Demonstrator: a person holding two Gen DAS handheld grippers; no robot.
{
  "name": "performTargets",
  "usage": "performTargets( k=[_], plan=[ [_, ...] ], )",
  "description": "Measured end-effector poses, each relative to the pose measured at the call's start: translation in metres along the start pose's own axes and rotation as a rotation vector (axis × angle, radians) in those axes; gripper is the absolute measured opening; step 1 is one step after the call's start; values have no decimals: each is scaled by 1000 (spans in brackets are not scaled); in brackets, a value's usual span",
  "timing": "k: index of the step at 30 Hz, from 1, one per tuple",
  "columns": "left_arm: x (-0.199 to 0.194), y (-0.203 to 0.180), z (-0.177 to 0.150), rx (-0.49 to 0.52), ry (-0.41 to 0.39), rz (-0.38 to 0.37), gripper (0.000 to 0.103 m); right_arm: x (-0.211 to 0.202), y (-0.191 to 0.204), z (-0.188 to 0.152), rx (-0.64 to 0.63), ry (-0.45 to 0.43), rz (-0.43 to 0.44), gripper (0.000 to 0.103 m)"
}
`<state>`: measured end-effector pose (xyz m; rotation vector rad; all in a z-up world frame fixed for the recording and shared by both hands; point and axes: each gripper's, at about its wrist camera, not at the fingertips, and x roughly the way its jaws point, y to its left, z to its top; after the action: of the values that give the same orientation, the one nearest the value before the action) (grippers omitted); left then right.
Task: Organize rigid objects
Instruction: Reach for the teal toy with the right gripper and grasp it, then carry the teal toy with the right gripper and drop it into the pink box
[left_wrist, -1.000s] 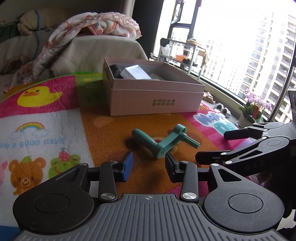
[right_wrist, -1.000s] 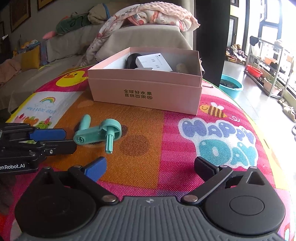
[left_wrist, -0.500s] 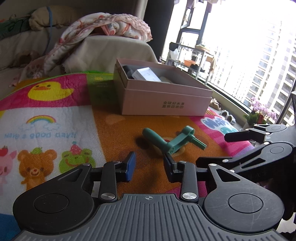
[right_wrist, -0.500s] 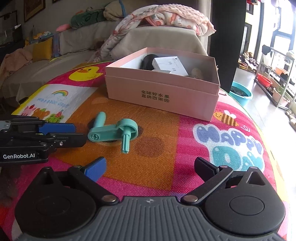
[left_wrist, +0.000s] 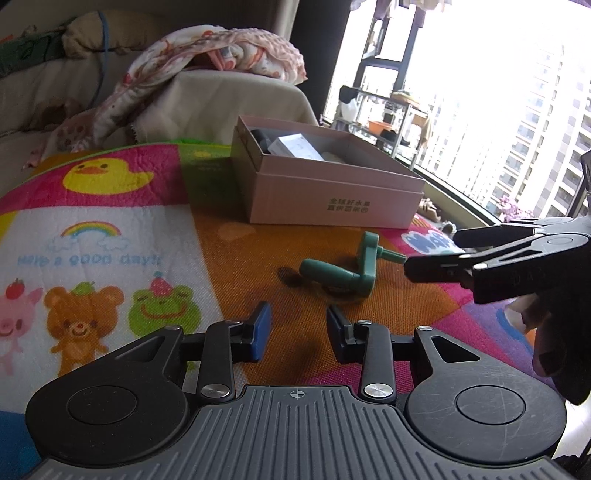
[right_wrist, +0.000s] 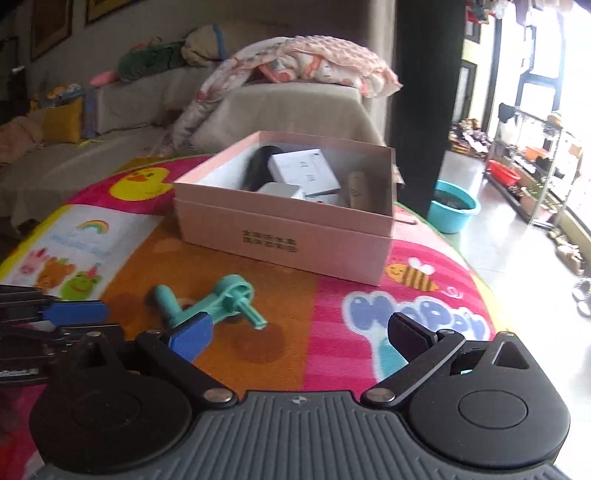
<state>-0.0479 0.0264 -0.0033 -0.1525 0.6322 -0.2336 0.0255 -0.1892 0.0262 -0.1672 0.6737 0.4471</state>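
1. While I look thru the left wrist cam, my left gripper (left_wrist: 298, 332) hangs low over the play mat (left_wrist: 110, 236), jaws apart w/ nothing between them. The green crank handle (left_wrist: 341, 271) lies on the orange patch just ahead of the fingertips, not touching them. The pink box (left_wrist: 332, 199) sits further back on the mat, open top, w/ a white carton (left_wrist: 295, 147) and a dark item inside. The right gripper (left_wrist: 428, 254) comes in from the right side, tips just beside the crank's peg end; from this angle I can't tell its opening.

2. From the right wrist cam, my right gripper (right_wrist: 299, 328) has its jaws spread wide, empty. The crank handle (right_wrist: 221, 301) lies partly behind the blue pad of the left-hand finger (right_wrist: 190, 334), so it is off to the left of my jaw gap, not centred in it. The pink box (right_wrist: 288, 236) is behind, well apart from the crank; white carton (right_wrist: 304, 171) and a tan tube (right_wrist: 356, 190) lie in it. The left gripper (right_wrist: 74, 317) shows at the left edge, near the grip end.

3. Step in hand, as I judge: approach for the pick. Crank is the one loose item left on the mat, box already part filled.

4. Next move calls for: shift right gripper left so the crank's arm sits between the pads, drop, clamp, then lift over the box wall. The odd L shape may twist in the grip, so I'd take it at the flat arm, not the peg.
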Motion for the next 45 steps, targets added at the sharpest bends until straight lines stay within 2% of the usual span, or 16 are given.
performTargets(
  k=[3, 5, 7, 12, 16, 18, 21, 30, 37, 41, 45],
  plan=[
    [0, 0, 0, 2, 0, 2, 38, 5, 16, 1, -67, 18, 77, 101],
    [0, 0, 0, 2, 0, 1, 37, 12, 30, 2, -140, 17, 76, 101],
    [0, 1, 0, -5, -1, 12, 30, 18, 40, 5, -187, 16, 74, 101],
    [-1, 4, -1, -26, -3, 0, 30, 45, 43, 18, -153, 80, 135, 101],
    [-1, 6, -1, -34, -3, -5, 30, 59, 45, 18, -144, 114, 151, 95],
    [-1, 7, -1, -42, -4, -10, 30, 58, 47, 16, -146, 102, 153, 92],
    [-1, 7, -1, -46, -4, -13, 30, 53, 46, 14, -141, 93, 172, 76],
    [-1, 7, -1, -44, -4, -12, 30, 27, 36, 1, -164, 72, 88, 70],
    [-1, 5, -1, -27, -3, 0, 30, -6, 12, -6, -110, 43, 47, 70],
    [0, 3, 0, -14, -1, 9, 30, -29, -2, 8, -78, -11, 47, 70],
    [0, 2, -1, -4, 0, 17, 30, -45, -16, 50, -32, -101, 21, 70]
  ],
)
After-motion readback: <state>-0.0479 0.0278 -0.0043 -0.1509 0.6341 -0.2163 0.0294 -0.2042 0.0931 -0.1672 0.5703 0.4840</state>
